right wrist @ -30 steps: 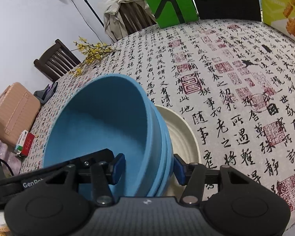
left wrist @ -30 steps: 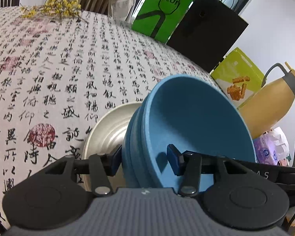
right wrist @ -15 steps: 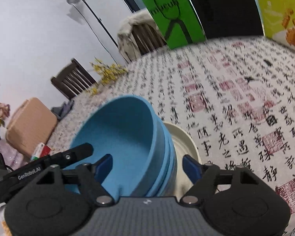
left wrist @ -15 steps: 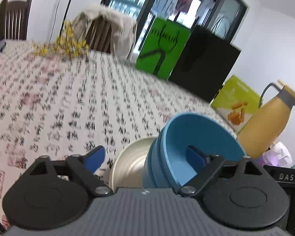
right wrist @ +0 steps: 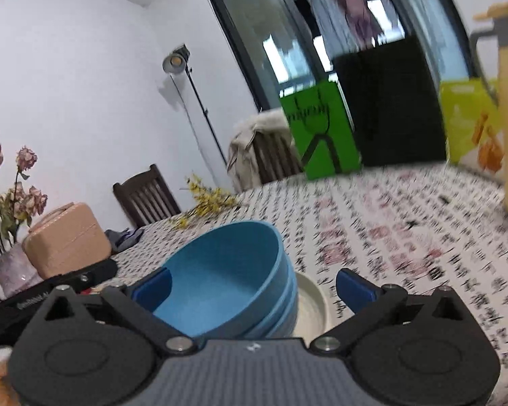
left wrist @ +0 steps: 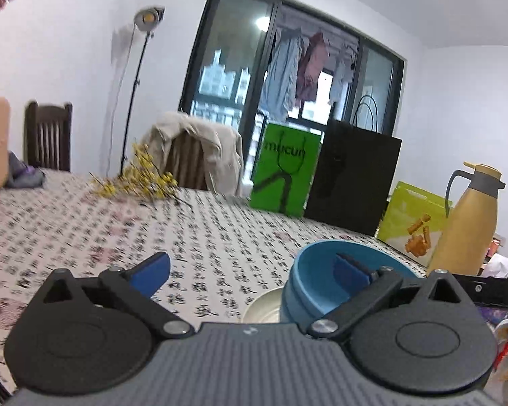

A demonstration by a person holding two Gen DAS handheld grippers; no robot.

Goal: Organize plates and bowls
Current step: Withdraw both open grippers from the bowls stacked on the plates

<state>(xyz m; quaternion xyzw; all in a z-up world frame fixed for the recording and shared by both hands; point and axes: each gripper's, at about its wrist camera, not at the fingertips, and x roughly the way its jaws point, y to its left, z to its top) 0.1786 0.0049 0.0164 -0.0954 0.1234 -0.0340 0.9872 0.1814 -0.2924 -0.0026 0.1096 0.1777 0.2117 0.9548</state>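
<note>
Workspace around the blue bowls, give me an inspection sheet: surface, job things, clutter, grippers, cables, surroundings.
Surface: table under a cloth printed with black characters and red seals.
Job's things: stack of blue bowls nested upright on a pale plate.
Clutter: yellow flower sprigs, green bag, black bag, yellow-green snack box, yellow flask, peach case, vase of dried flowers.
Grippers: left gripper and right gripper have just been opening; both stand wide, pads clear of the bowls, nothing held.
Cables: nothing seen for certain.
Surroundings: floor lamp, wooden chair, chair draped with cloth, dark window with hanging laundry.
</note>
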